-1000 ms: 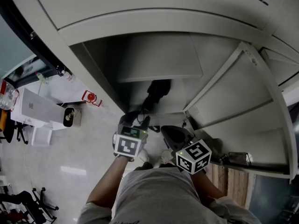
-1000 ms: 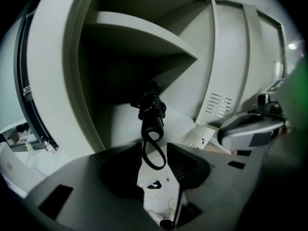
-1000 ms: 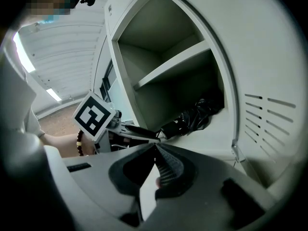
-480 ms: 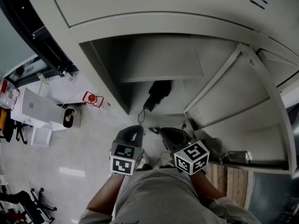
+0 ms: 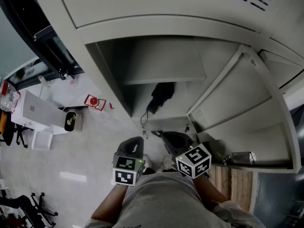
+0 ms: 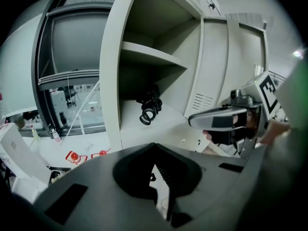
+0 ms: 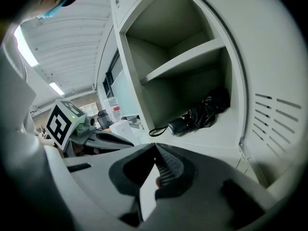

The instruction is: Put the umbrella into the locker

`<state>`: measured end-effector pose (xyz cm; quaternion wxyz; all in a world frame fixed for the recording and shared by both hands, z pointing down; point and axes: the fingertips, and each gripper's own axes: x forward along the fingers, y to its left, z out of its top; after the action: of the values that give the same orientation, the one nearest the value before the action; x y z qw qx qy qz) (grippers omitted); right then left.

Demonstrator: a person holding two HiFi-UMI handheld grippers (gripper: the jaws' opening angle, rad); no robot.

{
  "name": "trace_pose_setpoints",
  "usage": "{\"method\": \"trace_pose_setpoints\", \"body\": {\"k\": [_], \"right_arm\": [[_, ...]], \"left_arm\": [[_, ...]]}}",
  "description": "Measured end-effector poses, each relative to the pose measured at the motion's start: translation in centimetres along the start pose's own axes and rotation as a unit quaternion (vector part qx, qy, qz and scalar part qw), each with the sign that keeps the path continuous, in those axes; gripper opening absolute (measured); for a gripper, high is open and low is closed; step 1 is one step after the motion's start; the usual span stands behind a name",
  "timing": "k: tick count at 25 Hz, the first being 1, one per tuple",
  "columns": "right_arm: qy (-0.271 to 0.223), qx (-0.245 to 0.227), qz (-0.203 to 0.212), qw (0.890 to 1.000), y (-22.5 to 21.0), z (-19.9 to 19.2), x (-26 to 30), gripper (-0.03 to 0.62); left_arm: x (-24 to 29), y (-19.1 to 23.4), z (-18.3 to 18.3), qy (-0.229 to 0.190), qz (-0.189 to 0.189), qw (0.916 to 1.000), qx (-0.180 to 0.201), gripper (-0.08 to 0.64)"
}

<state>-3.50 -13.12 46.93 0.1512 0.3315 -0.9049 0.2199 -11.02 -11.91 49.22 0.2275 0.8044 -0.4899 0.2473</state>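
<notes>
While we hold both claws low before the open locker point(image 5: 142, 25), neither one grips anything. Our left claw point(image 6: 154, 147) has its jaws pressed together at the tips with nothing between them; only pale floor shows through the gap lower down. Our right claw point(image 7: 155, 148) is likewise closed and empty, its ribbed pads meeting at the tips. In the head view the two sit side by side just above our shirt point(image 5: 161, 198), near each other but apart, each with its marker cube facing up, and both point toward the locker's lower compartment.

Beyond them, the umbrella point(image 5: 160, 95) lies inside that compartment, on its floor under the shelf point(image 5: 164, 65), well apart from both claws. It is black and folded. Its bulk lies toward the back, and its handle end points toward the front edge. A thin strap point(image 5: 143, 119) loops out from the handle end and reaches close to that edge.

At the right, the door point(image 5: 237, 96) stands swung open. Out past the locker's left side, a small red thing point(image 5: 94, 100) and a white box point(image 5: 35, 110) rest on the room's floor.
</notes>
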Motion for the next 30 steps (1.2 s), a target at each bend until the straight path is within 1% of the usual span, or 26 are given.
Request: {"method": "trace_pose_setpoints", "body": {"k": [6,14,19,23,27,30], "right_arm": [[0.000,-0.001,-0.001,1.000,-0.4,0.4,-0.1,0.028],[0.005,-0.006,0.010,1.000,0.3,0.2,-0.1,0.028],[0.008,-0.009,0.012,1.000,0.4,0.1,-0.3,0.028],[0.007,-0.009,0.011,1.000,0.1,0.1,-0.5,0.028],[0.009,-0.017,0.008,1.000,0.0,0.0,-0.7,0.028],[0.007,-0.015,0.008,1.000,-0.1,0.0,-0.8,0.028]], "left_arm": [[-0.6,0.3,0.8,-0.014,0.013,0.9998,0.012,0.015],[-1.0,0.1,1.3,-0.026,0.017,0.9995,-0.002,0.015],[-0.9,-0.3,1.3,-0.021,0.013,0.9997,0.003,0.015],[-0.6,-0.9,1.0,-0.013,0.000,0.9999,0.003,0.015],[-0.5,-1.3,1.1,-0.013,-0.002,0.9999,0.006,0.015],[-0.5,-1.4,1.3,-0.016,-0.002,0.9998,0.007,0.015]]}}
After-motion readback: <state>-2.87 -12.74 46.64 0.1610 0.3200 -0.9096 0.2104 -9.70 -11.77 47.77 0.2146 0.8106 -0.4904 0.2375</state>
